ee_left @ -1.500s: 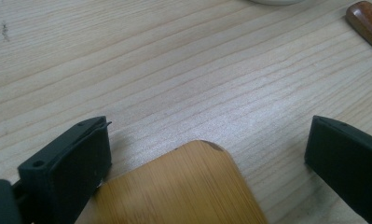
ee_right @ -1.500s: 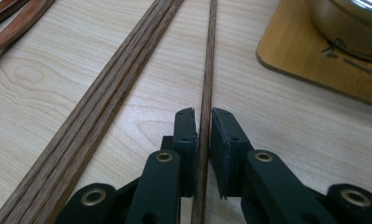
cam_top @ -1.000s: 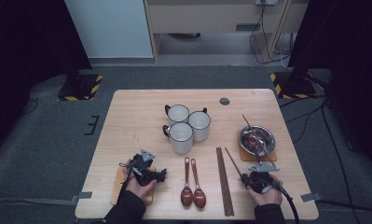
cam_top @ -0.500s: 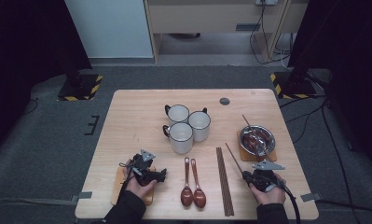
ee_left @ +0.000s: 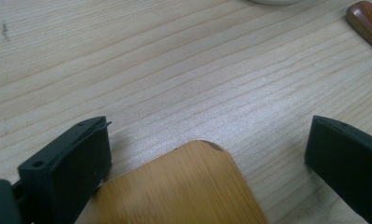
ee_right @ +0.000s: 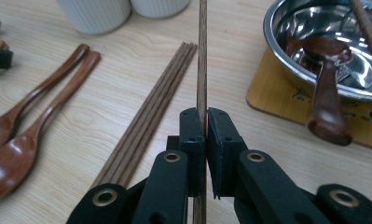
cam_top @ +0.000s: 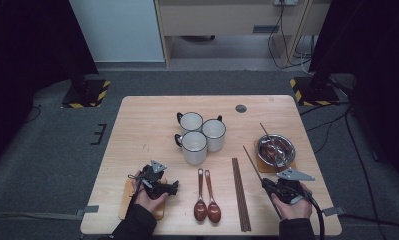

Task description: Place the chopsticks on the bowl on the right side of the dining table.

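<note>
Table comes first, one big wooden top that everything sits on. Three white mugs stand close together near the middle of it. One shiny metal bowl sits on one small wooden mat at the right side, and one brown spoon and one long stick rest inside the bowl. One more wooden mat lies at the near left corner.

Two grippers are here, one in each hand. The left gripper rests over the near left mat, and its two black jaws stand wide apart with nothing between them; the rounded corner of the mat shows between the jaws in the left gripper view. The right gripper has its jaws squeezed together on one brown chopstick. That chopstick sticks out from the jaws and points toward the bowl side of the table, just left of the bowl and mat.

More chopsticks lie flat in one tight bundle between the spoons and the right hand; how many are in the bundle cannot be told. Two brown wooden spoons lie side by side, left of the bundle, with their round ends toward the person. One small dark round spot sits near the far edge.
</note>
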`<state>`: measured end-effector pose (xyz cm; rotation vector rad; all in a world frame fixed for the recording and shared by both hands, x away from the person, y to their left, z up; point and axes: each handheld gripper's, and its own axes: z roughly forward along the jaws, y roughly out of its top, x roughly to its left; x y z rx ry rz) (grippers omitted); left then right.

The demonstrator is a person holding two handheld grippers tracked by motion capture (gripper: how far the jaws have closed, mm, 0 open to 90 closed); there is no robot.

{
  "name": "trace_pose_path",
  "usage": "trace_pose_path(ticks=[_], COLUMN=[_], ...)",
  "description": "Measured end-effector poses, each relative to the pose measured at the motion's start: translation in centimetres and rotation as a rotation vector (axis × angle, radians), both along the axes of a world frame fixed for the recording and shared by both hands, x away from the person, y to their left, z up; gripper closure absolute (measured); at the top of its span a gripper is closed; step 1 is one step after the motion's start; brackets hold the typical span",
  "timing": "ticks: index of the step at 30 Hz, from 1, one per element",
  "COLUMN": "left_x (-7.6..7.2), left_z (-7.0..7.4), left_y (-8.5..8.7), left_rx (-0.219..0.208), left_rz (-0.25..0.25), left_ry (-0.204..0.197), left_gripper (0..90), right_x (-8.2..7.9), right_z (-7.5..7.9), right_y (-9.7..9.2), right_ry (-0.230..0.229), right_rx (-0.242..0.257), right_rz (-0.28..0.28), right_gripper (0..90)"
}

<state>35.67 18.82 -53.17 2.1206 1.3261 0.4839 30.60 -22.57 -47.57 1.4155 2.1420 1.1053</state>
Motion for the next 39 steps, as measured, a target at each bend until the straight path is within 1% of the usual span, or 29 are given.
trace_pose_path(ticks=[9,14,25,30,35,39], left_x=[0.0,0.0,0.0,0.0,0.0,0.0], left_z=[0.0,0.0,0.0,0.0,0.0,0.0], left_y=[0.0,0.0,0.0,0.0,0.0,0.0], left_rx=[0.000,0.000,0.000,0.000,-0.001,0.001], left_rz=[0.000,0.000,0.000,0.000,0.000,-0.002], left_ry=[0.000,0.000,0.000,0.000,0.000,0.001], left_gripper=[0.0,0.0,0.0,0.0,0.0,0.0], right_x=[-0.1,-0.1,-0.1,0.1,0.6,0.9], right_z=[1.6,2.4,3.8,4.5,5.6,5.9], right_y=[-0.4,-0.7,-1.2,-1.4,-1.5,-1.6], right_ry=[-0.040,-0.053,-0.088,-0.101,-0.127,-0.141], right_rx=[0.040,0.063,0.086,0.100,0.119,0.127], right_rz=[-0.004,-0.007,-0.017,-0.017,-0.018,-0.020], right_gripper=[85.3,85.3,85.3,85.3,85.3,85.3])
